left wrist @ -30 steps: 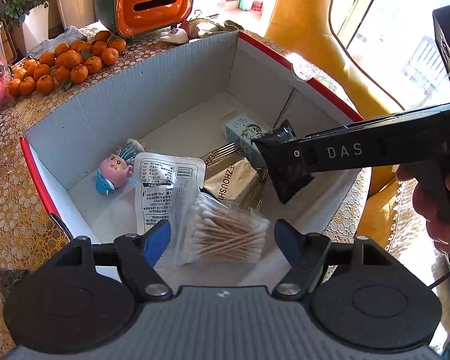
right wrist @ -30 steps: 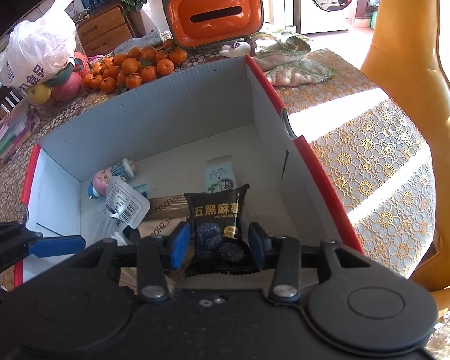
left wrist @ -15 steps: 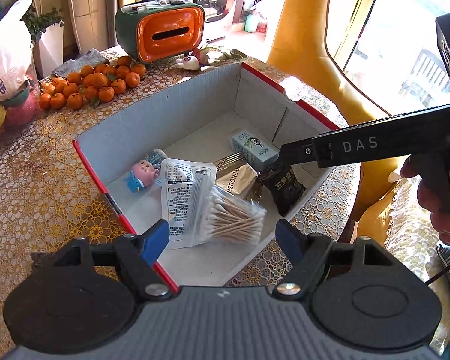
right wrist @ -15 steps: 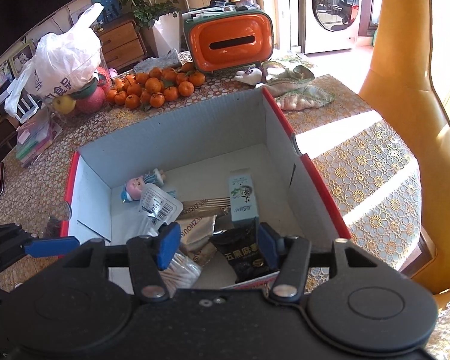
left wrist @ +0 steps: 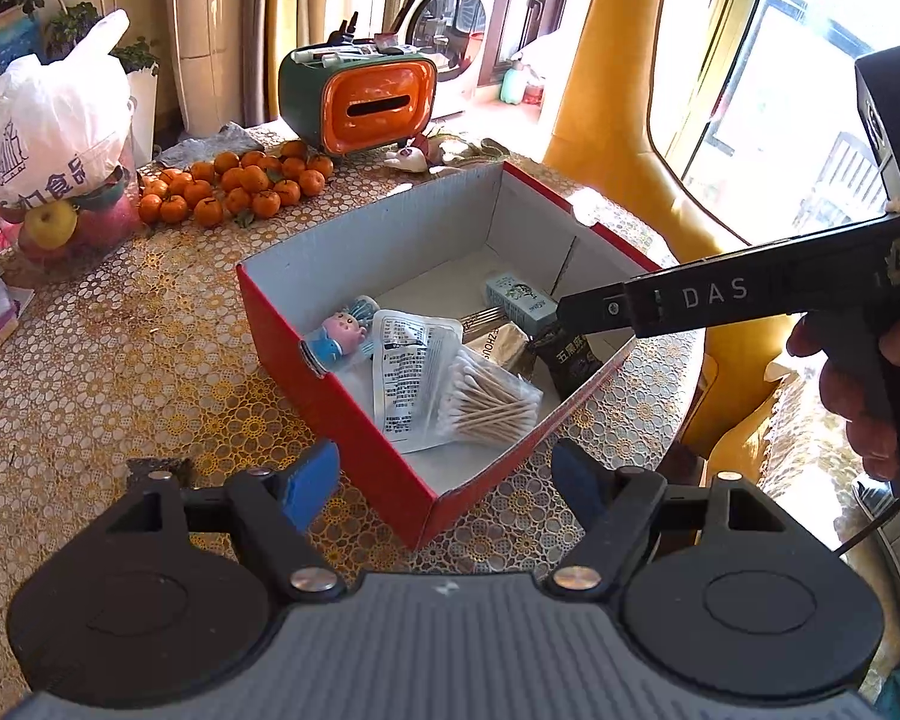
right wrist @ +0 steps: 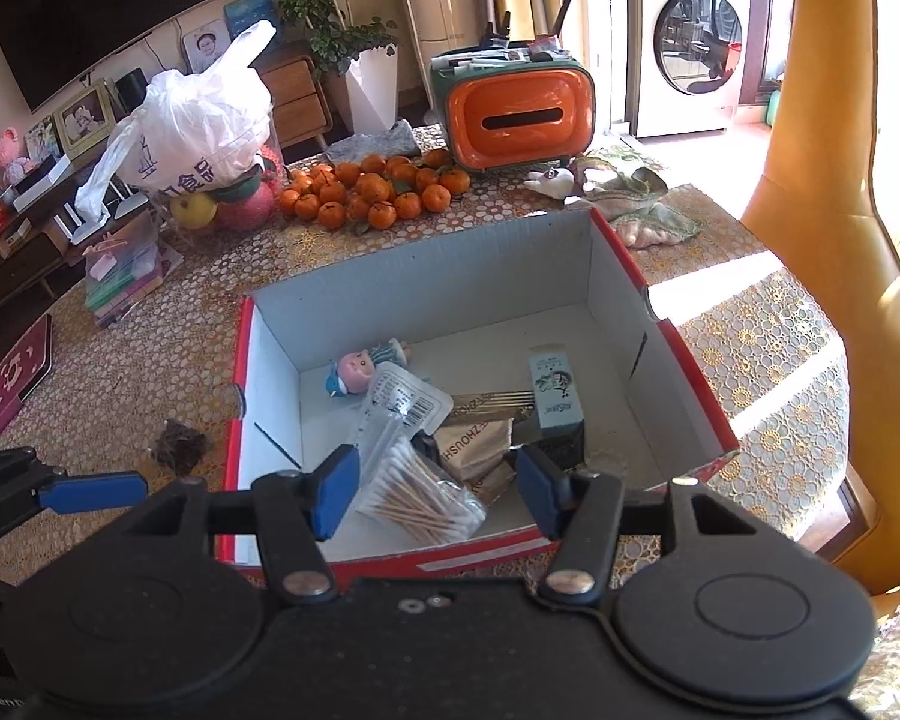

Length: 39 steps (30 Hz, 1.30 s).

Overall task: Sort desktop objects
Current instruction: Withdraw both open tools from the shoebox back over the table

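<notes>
- Red-sided cardboard box [right wrist: 699, 399] sits on the lace-patterned worktop [left wrist: 120, 360], now holding the sorted items: a small doll [right wrist: 360, 367], a sealed white packet [right wrist: 405, 405], a bag of cotton swabs [right wrist: 426, 489], a tan wrapped bar [right wrist: 471, 450] and a pale green carton [right wrist: 553, 393].
- The black snack pouch [left wrist: 576, 360], clamped in the right gripper [right wrist: 435, 495] a second ago, now lies inside the box against its near wall, in the corner beside the carton.
- The right gripper's fingers have just been opening and stand apart with nothing between them; both grippers have pulled up and back from the box.
- The left gripper [left wrist: 444, 480] hangs above the box's near corner, fingers spread wide and empty.
- With the pouch released, that item appears sorted; a small dark scrap [right wrist: 180, 447] on the worktop beside the box may be next.
- Tangerines [right wrist: 366, 189] and an orange tissue holder [right wrist: 513, 114] stand behind, untouched.
</notes>
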Each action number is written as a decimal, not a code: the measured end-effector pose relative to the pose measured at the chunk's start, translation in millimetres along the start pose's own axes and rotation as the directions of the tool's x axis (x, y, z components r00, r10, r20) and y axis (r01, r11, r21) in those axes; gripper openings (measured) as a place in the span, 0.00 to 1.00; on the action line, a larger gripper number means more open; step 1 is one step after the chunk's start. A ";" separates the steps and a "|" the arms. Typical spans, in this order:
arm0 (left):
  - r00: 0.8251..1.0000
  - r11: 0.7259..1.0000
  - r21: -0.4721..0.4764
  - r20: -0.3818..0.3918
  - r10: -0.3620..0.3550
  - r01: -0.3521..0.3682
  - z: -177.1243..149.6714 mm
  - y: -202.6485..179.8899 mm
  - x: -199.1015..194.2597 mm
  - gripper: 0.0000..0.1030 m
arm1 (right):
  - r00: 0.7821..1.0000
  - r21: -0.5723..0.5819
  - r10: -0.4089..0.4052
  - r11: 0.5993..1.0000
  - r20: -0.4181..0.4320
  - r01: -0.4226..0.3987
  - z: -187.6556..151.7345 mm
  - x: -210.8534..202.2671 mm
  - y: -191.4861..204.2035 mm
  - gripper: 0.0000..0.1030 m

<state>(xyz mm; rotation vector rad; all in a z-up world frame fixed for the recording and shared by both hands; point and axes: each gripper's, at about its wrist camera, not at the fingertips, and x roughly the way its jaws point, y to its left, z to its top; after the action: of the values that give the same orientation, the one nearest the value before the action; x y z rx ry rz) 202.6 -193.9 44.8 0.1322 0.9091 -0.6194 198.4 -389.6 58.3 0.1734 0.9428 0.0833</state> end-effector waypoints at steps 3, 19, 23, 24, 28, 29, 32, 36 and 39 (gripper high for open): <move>1.000 1.000 -0.016 0.010 -0.001 0.001 -9.4 7.5 -12.8 0.75 | 1.000 -0.015 0.014 1.000 -0.001 -0.014 -3.7 -3.1 13.3 0.56; 0.994 0.993 -0.069 0.052 0.098 -0.094 -56.7 64.4 -75.2 0.78 | 0.998 -0.083 0.068 0.994 -0.001 -0.067 -22.0 -7.5 92.8 0.62; 0.991 0.990 -0.079 0.052 0.121 -0.117 -68.4 79.8 -85.7 0.78 | 0.997 -0.092 0.077 0.993 -0.013 -0.078 -27.1 -1.7 109.2 0.63; 0.991 0.989 -0.084 0.051 0.126 -0.121 -71.3 84.3 -88.1 0.78 | 0.997 -0.094 0.082 0.992 -0.017 -0.083 -27.9 0.0 113.6 0.64; 0.988 0.985 -0.103 0.047 0.147 -0.141 -81.2 100.7 -96.3 0.79 | 0.995 -0.102 0.094 0.990 -0.025 -0.096 -31.1 5.0 129.2 0.64; 0.987 0.984 -0.104 0.047 0.152 -0.147 -83.5 103.9 -98.4 0.80 | 0.995 -0.103 0.096 0.990 -0.026 -0.099 -31.3 6.2 132.0 0.65; 0.985 0.982 -0.107 0.046 0.164 -0.158 -91.1 112.4 -103.5 0.82 | 0.994 -0.113 0.106 0.988 -0.032 -0.109 -32.5 9.2 142.0 0.66; 0.984 0.980 -0.106 0.037 0.175 -0.170 -101.8 121.1 -103.1 0.88 | 0.993 -0.121 0.113 0.986 -0.042 -0.118 -33.7 16.6 152.8 0.67; 0.981 0.977 -0.103 0.034 0.191 -0.187 -111.5 126.2 -99.5 0.96 | 0.991 -0.127 0.118 0.984 -0.055 -0.124 -34.9 23.8 160.0 0.68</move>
<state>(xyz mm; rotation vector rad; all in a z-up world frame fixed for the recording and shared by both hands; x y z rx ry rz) 149.6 -6.0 33.9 0.1138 0.8720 -0.3983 184.8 -225.0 48.6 0.1080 0.9707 0.2618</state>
